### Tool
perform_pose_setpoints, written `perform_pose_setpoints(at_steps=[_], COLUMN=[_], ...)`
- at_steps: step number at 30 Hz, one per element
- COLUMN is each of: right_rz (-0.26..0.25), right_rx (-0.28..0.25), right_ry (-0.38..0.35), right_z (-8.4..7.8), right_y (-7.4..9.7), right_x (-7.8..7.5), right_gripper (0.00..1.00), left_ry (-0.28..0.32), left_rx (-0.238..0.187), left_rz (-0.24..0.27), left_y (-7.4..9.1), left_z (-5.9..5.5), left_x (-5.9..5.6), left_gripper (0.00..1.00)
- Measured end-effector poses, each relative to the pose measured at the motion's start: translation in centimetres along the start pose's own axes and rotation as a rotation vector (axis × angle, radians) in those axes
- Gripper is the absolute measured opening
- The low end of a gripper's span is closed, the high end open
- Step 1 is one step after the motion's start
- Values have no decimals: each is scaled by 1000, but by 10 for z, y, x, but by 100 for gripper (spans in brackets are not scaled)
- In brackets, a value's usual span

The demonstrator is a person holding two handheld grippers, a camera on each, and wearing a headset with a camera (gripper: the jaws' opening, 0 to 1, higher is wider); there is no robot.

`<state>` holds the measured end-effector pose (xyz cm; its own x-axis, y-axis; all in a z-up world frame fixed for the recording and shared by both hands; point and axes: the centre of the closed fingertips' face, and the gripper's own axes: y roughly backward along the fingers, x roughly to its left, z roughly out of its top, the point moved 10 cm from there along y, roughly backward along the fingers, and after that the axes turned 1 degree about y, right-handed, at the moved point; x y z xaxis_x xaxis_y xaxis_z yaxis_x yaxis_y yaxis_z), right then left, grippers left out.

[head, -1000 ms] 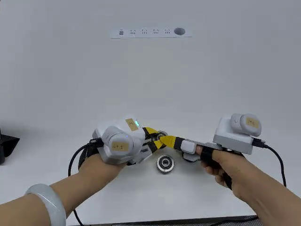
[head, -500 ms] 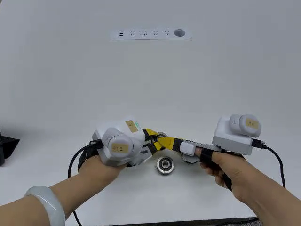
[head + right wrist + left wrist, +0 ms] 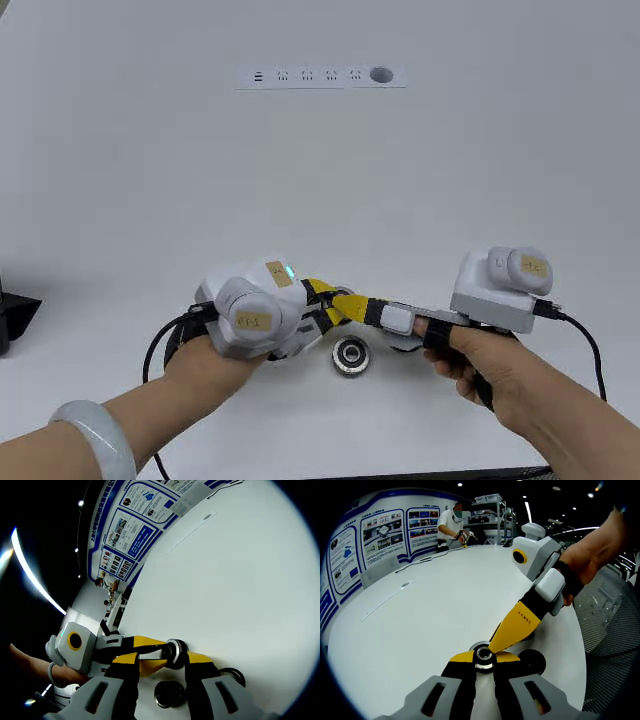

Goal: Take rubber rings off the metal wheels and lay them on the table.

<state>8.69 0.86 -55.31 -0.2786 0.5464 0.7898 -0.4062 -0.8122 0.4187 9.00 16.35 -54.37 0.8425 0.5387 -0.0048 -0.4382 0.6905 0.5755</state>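
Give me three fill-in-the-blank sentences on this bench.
1. The left gripper is ____ on a metal wheel.
2. Besides that one, exactly ____ other wheel lies on the table.
3. The loose rubber ring on the table is coloured ____.
Missing words: shut; one; black.

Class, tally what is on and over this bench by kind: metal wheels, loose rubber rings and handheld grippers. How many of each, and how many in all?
Metal wheels: 2 (held wheel, table wheel)
Loose rubber ring: 1
Grippers: 2 (left gripper, right gripper)
Total: 5
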Motion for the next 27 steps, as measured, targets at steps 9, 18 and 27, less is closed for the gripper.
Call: perform_pose_setpoints(at_steps=[9, 18, 27], right_rz=[4, -5, -6], right_rx=[13, -4, 1], right_ry=[-6, -5, -5], right_z=[-4, 0, -2], right_y=[2, -1, 1], right_x=[0, 0, 0], right_gripper=[37, 39, 40], left_ry=[3, 4, 3], left_rx=[-1, -2, -4], left_rz=[1, 2, 0], left_y=[0, 0, 0], left_z=[-1, -2, -1], left_x=[0, 0, 0], left_gripper=[12, 12, 12])
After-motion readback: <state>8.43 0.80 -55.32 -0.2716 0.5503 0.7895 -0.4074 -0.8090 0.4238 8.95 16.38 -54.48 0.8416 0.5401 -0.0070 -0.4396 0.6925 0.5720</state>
